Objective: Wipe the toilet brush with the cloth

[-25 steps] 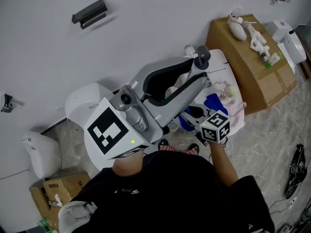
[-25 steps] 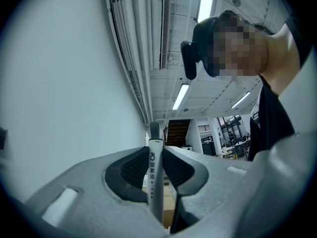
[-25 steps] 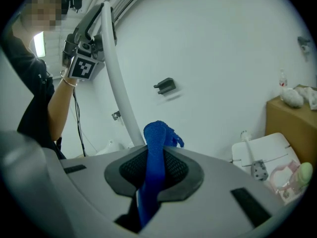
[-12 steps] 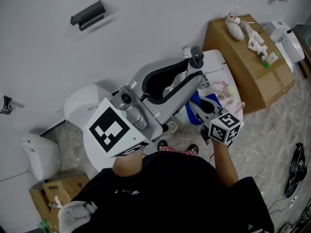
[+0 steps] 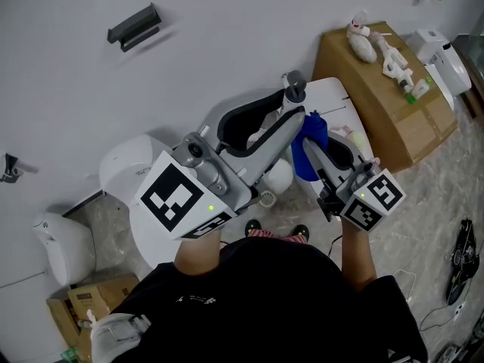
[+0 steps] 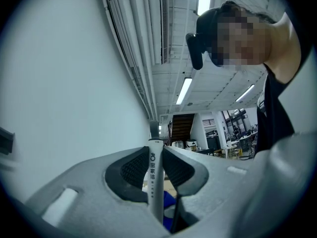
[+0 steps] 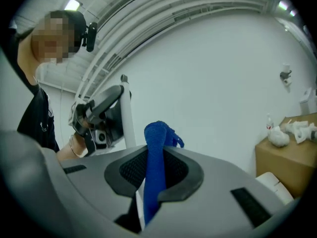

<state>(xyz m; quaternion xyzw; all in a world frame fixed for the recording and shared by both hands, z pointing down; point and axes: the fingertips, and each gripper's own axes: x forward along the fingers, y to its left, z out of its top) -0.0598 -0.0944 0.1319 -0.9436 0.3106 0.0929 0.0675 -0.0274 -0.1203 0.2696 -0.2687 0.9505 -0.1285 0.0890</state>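
Toilet brush in one gripper, cloth in the other, held side by side in the air.

The left gripper (image 6: pixel 156 171) has its jaws closed on the slim white plastic toilet brush handle (image 6: pixel 155 155), which stands upright. The handle looks stiff, light and smooth, so it may twist unless gripped mid-shaft as here. The right gripper (image 7: pixel 154 171) pinches the soft blue cloth (image 7: pixel 156 138), whose limp free tuft above the jaws should fold round the handle just beside it.

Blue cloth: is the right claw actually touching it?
Touching. The right gripper view shows the blue fabric cloth pinched between the right claw's black ribbed pads.
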